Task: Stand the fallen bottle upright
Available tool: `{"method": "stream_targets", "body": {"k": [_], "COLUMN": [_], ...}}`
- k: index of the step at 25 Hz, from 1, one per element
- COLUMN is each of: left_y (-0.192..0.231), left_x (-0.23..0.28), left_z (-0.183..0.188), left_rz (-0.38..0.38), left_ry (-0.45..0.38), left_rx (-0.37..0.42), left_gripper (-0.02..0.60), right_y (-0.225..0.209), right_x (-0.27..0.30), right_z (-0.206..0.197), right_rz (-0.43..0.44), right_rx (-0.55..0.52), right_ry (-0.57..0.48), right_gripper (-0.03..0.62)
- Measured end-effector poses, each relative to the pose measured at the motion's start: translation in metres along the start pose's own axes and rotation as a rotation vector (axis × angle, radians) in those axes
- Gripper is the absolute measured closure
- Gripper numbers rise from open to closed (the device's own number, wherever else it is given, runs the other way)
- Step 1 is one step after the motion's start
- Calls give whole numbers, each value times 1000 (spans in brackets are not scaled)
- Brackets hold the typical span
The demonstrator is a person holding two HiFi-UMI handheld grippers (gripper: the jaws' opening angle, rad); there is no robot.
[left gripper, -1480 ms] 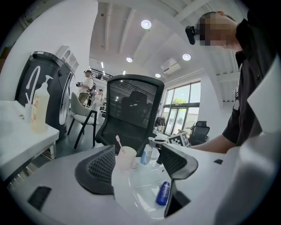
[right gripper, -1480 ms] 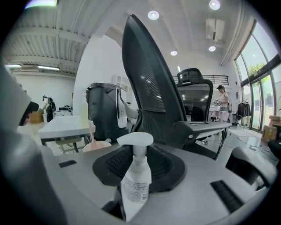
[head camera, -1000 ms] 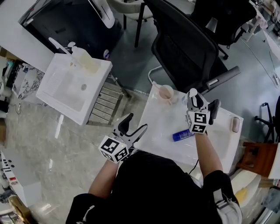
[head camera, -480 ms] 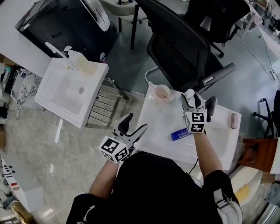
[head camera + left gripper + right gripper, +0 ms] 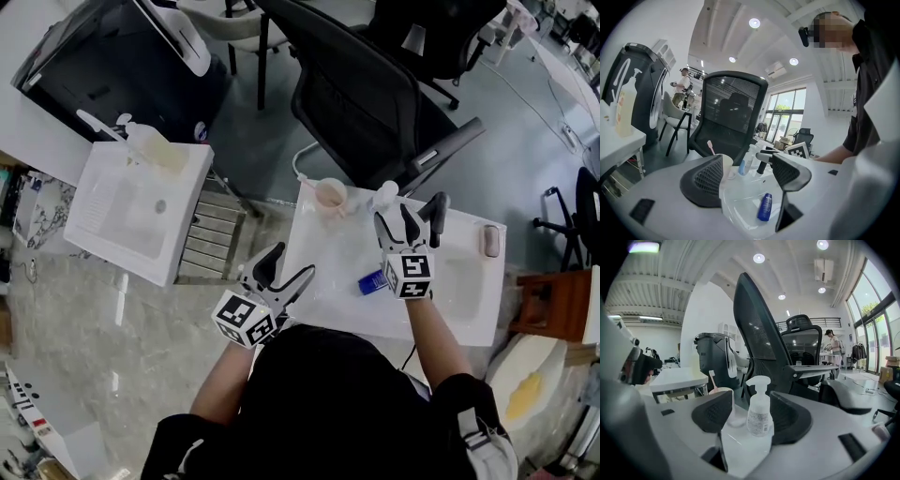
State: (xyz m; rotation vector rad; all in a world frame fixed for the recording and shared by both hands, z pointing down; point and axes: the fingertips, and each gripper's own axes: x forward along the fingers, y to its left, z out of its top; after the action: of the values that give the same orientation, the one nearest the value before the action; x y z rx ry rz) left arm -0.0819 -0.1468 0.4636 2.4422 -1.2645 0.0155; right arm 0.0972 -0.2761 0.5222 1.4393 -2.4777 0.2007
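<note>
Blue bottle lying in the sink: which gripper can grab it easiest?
Probably left: the left gripper is open and aimed at the blue bottle; the right gripper, just opening, faces the pump bottle.

Before us stands a white rectangular washbasin top (image 5: 469, 314), and in its bowl a small blue plastic bottle (image 5: 372, 281) lies on its side. On the back edge a clear pump bottle (image 5: 384, 194) stands upright, with a pale round cup holding a toothbrush (image 5: 330, 197) just to its left. A small pale oblong bar (image 5: 490, 240) rests near the right edge. Behind the top we see a black mesh office chair (image 5: 361, 103). Well to the left is a second white sink unit (image 5: 112, 211), with a pale pump dispenser (image 5: 150, 145) at its back
</note>
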Motion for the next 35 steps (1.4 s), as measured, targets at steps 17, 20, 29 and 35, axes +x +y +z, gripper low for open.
{"method": "stream_targets", "body": {"k": [17, 20, 29, 35], "left_y": [-64, -82, -128, -154], "left_x": [81, 95, 137, 156], "left_z": [-30, -40, -101, -144], "left_rz": [-322, -390, -545, -616], "left_ry": [154, 201, 391, 494], "left_rx": [38, 72, 145, 170], "left_gripper": [241, 242, 248, 249], "right_y": [-10, -20, -27, -18], "right_x": [-120, -143, -221, -270], "right_z": [-54, -69, -81, -86], "right_rz": [-143, -218, -406, -533], "right_rx": [83, 104, 179, 232], "right_ry": [106, 125, 114, 91], "right_gripper": [347, 347, 347, 347]}}
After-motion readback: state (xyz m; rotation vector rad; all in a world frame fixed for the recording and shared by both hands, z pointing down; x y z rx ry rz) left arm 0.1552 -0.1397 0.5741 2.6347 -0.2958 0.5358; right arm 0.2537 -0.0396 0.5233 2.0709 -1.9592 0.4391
